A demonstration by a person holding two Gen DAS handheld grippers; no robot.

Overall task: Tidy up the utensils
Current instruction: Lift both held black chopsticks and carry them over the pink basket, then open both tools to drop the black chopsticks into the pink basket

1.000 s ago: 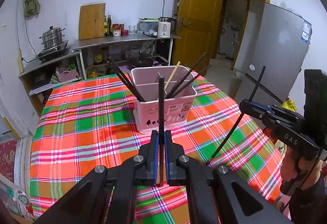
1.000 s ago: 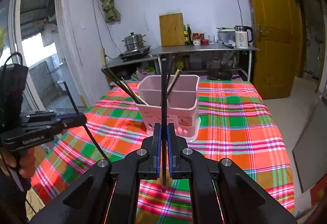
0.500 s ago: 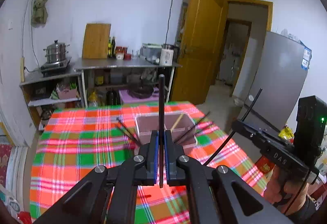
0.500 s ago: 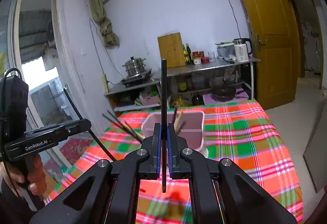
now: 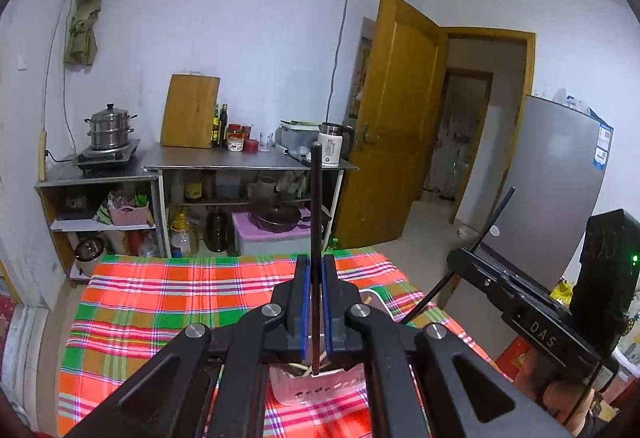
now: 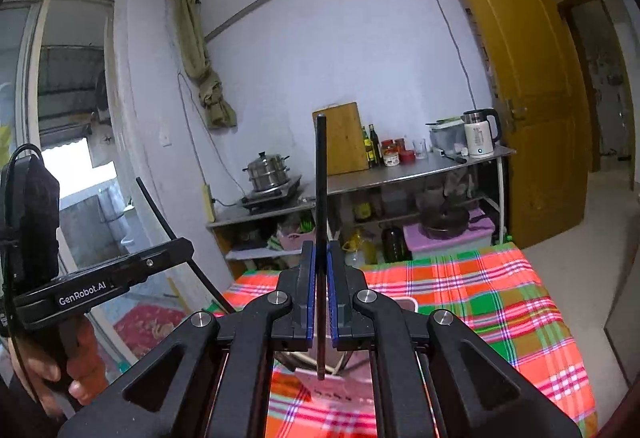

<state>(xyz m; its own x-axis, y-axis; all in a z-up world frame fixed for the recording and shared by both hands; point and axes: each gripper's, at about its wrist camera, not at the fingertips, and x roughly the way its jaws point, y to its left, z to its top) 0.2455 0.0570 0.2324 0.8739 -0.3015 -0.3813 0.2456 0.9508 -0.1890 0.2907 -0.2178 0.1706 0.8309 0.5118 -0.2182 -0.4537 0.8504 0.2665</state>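
My left gripper (image 5: 315, 268) is shut on a black chopstick (image 5: 316, 206) that stands upright between its blue pads. My right gripper (image 6: 319, 256) is shut on another black chopstick (image 6: 320, 178), also upright. Both are raised above the pink utensil holder (image 5: 320, 390), which sits on the plaid tablecloth (image 5: 160, 302) and is mostly hidden under the gripper bodies; it also shows in the right wrist view (image 6: 340, 390). Each gripper appears in the other's view: the right one (image 5: 464, 258) at the right edge, the left one (image 6: 180, 246) at the left.
A steel counter (image 5: 248, 160) at the back wall holds a cutting board (image 5: 190, 110), a kettle (image 5: 332, 142) and bottles. A steamer pot (image 5: 110, 126) sits on a stove. A yellow door (image 5: 396, 134) and a grey fridge (image 5: 560, 178) stand to the right.
Both grippers have risen and tilted up with their chopsticks. The pink holder has dropped from the middle of each view to beneath the gripper bodies.
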